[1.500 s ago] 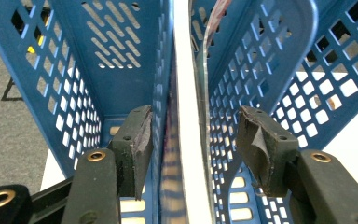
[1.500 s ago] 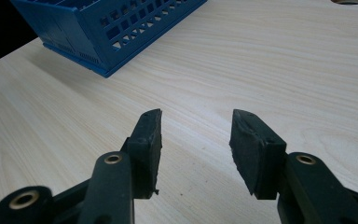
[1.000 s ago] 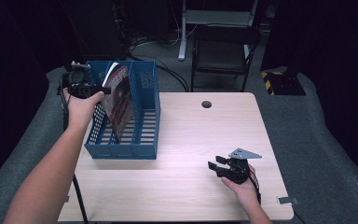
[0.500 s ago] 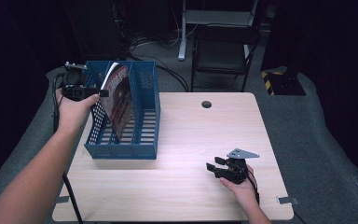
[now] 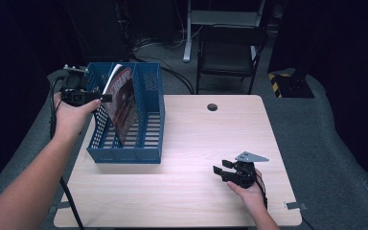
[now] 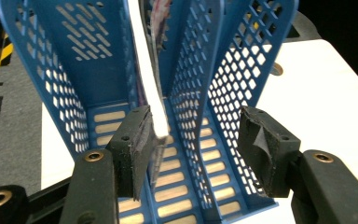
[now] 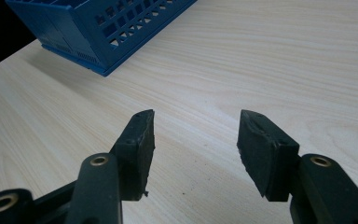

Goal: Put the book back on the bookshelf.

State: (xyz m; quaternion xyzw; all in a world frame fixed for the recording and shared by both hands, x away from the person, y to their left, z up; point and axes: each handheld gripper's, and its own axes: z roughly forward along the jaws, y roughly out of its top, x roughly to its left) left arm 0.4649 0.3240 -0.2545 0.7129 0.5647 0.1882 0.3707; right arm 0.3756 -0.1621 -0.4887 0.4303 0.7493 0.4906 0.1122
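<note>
A blue slotted file rack (image 5: 149, 143) stands on the left part of the wooden table (image 5: 196, 139). A magazine (image 5: 122, 103) stands upright in one of its slots, leaning a little. My left gripper (image 5: 104, 98) is held at the rack's left side, level with the magazine's top. In the left gripper view the jaws stand open (image 6: 193, 140) around the magazine's white edge (image 6: 144, 70), which touches the left pad (image 6: 137, 140); the rack's divider (image 6: 242, 70) rises behind. My right gripper (image 5: 220, 167) rests low near the table's front right, open (image 7: 196, 135) over bare wood.
A round cable hole (image 5: 212, 107) sits at the table's far middle. A black chair (image 5: 230, 52) stands behind the table, and cables lie on the floor. The rack's corner (image 7: 98, 32) lies far ahead of the right gripper.
The left hand has drawn slightly left and toward the person beside the rack. The magazine stays in its slot. The right gripper has barely moved.
</note>
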